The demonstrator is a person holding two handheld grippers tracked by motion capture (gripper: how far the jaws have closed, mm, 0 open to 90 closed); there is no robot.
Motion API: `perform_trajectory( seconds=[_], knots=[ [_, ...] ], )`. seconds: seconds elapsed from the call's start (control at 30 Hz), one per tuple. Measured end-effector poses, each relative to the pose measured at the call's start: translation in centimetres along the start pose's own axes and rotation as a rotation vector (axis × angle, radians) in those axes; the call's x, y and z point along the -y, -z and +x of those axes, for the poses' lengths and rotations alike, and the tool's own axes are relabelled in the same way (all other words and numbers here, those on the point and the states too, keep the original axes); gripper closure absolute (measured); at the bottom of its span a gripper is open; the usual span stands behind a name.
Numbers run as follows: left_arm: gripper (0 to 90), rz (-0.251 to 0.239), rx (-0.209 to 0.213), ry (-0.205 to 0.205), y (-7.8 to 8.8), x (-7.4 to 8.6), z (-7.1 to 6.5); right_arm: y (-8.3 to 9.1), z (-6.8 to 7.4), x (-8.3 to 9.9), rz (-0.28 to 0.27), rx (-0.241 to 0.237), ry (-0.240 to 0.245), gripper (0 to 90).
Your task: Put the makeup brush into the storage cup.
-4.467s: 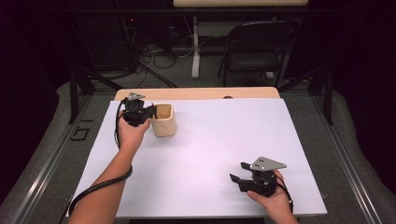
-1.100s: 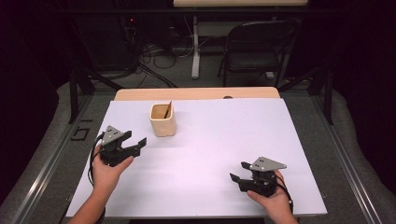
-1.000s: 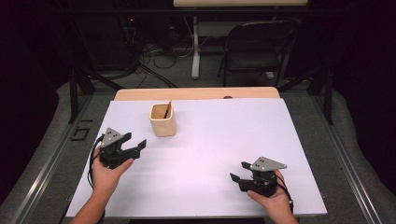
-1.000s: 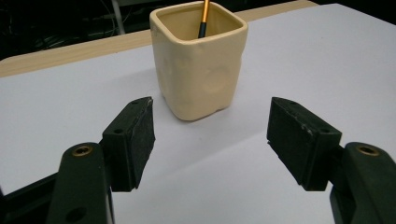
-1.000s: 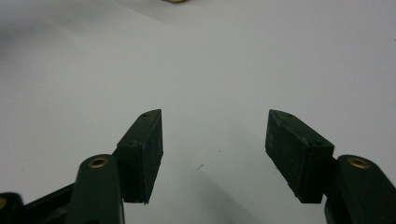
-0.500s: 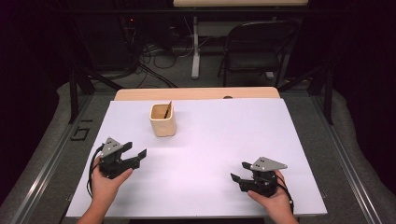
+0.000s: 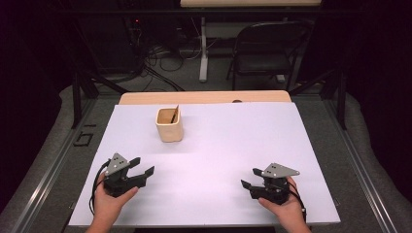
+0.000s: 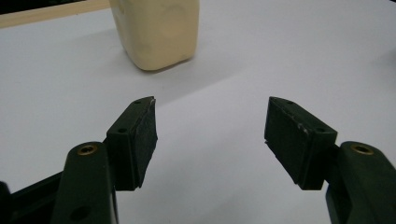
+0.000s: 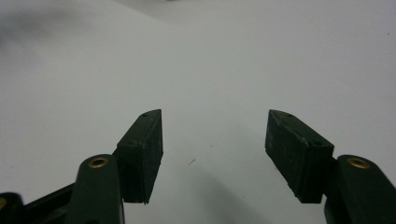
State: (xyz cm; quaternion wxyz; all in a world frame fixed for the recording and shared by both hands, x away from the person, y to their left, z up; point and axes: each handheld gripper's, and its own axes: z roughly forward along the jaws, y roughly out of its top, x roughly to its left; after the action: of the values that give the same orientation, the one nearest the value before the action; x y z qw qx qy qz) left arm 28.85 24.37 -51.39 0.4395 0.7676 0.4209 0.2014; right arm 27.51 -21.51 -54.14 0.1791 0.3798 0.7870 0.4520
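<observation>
Fingers [image 8: 140, 135] apart, empty, left gripper [image 7: 141, 166]

a folding chair [image 7: 265, 53] and tangled cables [image 7: 160, 53] sit on the floor behind the table.

A cream square cup [image 7: 170, 125] stands upright, holding a dark stick [image 7: 173, 115].

Dark room, folding chair [image 7: 265, 53] behind table [image 7: 301, 141], cables [image 7: 160, 63] on grey floor [image 7: 374, 145], dim bg.
</observation>
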Motion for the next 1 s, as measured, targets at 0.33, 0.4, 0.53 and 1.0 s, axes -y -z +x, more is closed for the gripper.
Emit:
perform_trajectory(
  seconds=[0.33, 0.4, 0.53, 1.0],
  knots=[
    [34.8, 0.016, 0.018, -0.031, 0.0, 0.9, -0.7, 0.0, -0.1, 0.1, 0.001, 0.001, 0.004, 37.0],
    [34.9, 0.026, 0.020, -0.038, -0.1, 1.1, -0.8, 0.0, -0.1, 0.1, 0.003, 0.002, 0.001, 37.0],
    [34.8, 0.030, 0.029, -0.037, -0.2, 1.4, -0.9, 0.0, -0.2, 0.2, 0.007, -0.002, 0.001, 37.0],
    [33.7, 0.046, 0.040, -0.069, -0.5, 2.0, -1.5, 0.0, -0.1, 0.2, 0.003, 0.001, 0.002, 36.9]
  ],
)
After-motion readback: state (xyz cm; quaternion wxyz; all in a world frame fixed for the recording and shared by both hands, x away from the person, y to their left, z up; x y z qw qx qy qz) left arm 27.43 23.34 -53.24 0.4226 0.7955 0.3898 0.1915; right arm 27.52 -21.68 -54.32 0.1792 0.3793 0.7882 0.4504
